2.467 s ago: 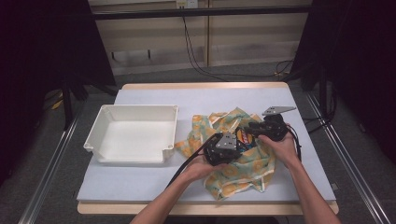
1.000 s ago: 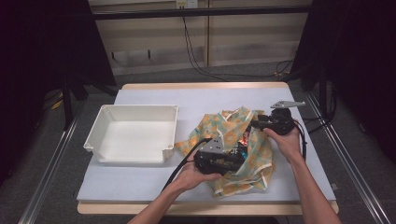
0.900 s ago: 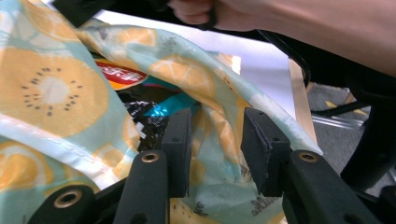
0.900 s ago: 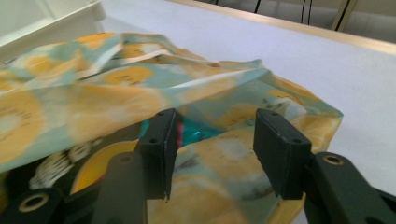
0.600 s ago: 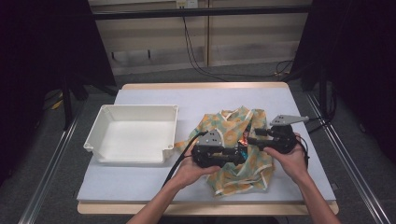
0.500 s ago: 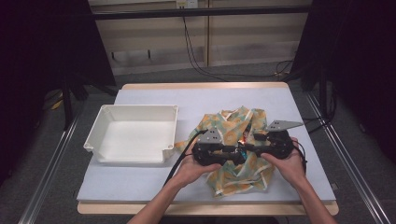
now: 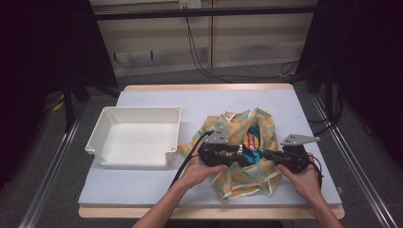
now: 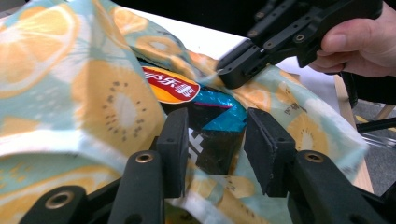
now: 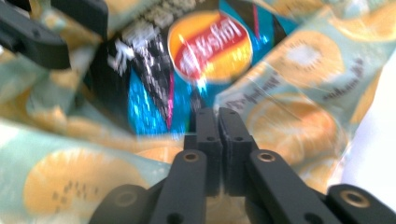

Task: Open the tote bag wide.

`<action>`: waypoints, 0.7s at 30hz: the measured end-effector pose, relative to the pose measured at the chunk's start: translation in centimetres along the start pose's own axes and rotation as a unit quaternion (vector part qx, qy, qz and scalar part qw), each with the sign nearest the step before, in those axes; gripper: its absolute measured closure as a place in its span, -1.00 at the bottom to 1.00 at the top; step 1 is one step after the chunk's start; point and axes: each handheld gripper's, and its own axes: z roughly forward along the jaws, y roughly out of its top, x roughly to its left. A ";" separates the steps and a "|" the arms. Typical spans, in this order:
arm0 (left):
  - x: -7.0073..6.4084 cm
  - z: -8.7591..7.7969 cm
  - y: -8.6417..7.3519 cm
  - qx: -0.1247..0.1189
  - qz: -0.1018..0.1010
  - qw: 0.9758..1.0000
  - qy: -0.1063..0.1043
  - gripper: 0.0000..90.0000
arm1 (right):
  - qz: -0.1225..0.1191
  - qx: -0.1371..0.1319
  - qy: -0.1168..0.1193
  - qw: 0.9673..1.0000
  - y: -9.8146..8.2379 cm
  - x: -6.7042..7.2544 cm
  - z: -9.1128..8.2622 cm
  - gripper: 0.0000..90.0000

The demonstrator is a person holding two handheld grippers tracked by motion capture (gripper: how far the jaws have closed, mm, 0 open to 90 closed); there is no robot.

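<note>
A cloth bag (image 7: 237, 178) printed with orange and kiwi slices lies crumpled on the table's right half. A blue and black snack packet (image 7: 250, 142) with a red and orange logo shows in its opening. My left gripper (image 7: 240, 154) points right. Its jaws (image 8: 215, 140) have just been opening and stand apart around the packet's (image 8: 173, 86) black corner and some cloth (image 8: 107, 98). My right gripper (image 7: 260, 154) faces it from the right. Its jaws (image 9: 217, 114) have just been closing and are pressed together on the cloth's (image 9: 289, 116) rim below the packet (image 9: 210, 44).
An empty white tray (image 7: 173, 137) stands on the left of the pale table (image 7: 142, 190). Cables trail from both grippers toward the person. Dark stands and cables flank the table's sides.
The right gripper has come nearer the person and leftward, from the bag's far right side to face the left gripper tip to tip, and its jaws have closed. The left gripper has stayed.
</note>
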 end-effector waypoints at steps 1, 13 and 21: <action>0.0 0.0 0.0 0.000 0.000 1.000 0.000 0.28 | 0.001 0.001 0.000 1.000 -0.3 -0.1 -0.3 0.97; -1.1 -0.1 2.5 -0.009 0.021 1.000 -0.012 0.29 | 0.004 0.039 -0.017 0.999 -4.0 -0.5 -1.2 0.98; -0.7 1.1 2.7 0.018 0.024 1.000 -0.001 0.24 | 0.007 0.035 -0.019 0.999 -5.2 -0.4 -1.9 0.96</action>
